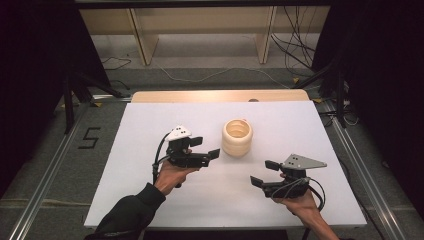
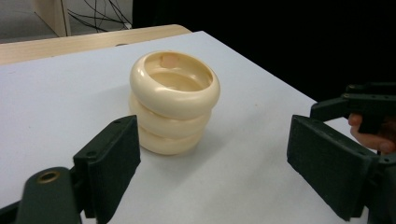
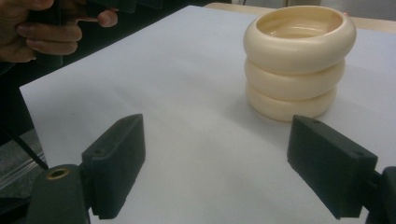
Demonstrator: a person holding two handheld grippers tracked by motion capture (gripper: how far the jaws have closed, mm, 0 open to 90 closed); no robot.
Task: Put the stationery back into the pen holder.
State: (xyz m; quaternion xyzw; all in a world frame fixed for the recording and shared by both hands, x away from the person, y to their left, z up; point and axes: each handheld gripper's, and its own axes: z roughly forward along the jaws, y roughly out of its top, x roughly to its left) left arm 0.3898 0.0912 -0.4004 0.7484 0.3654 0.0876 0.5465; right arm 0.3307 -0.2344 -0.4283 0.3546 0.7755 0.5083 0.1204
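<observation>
Both tongs stand spread with nothing between their jaws. From the high view, the left gripper (image 1: pixel 207 147) is held in the person's left hand (image 1: pixel 172 175) just to the left of the cream ringed cup (image 1: pixel 237 137), its jaws pointing toward the cup but apart from it. The cup stands upright near the middle of the white table top (image 1: pixel 150 125). The right gripper (image 1: pixel 265 172) sits in the right hand (image 1: pixel 300 202) nearer the front right part of the table, well apart from the cup, with its grey three-cornered plate (image 1: pixel 302 161) on top and its jaws aimed left and inward. A dark sleeve (image 1: pixel 127 215) covers the left forearm. In the left gripper view, the left gripper (image 2: pixel 212 168) shows its two black jaws wide apart over bare white surface; the cup (image 2: pixel 173 100), built like three stacked rings, stands beyond them, closer to the left-hand jaw, not touched by either. The right gripper (image 2: pixel 348 105) shows at the right edge of that view. In the right gripper view, the right gripper (image 3: pixel 215 165) likewise has its jaws wide apart over bare table, and the cup (image 3: pixel 296 60) stands beyond the right-hand jaw, clear of it, while the left hand (image 3: pixel 42 30) appears at the top left corner.
</observation>
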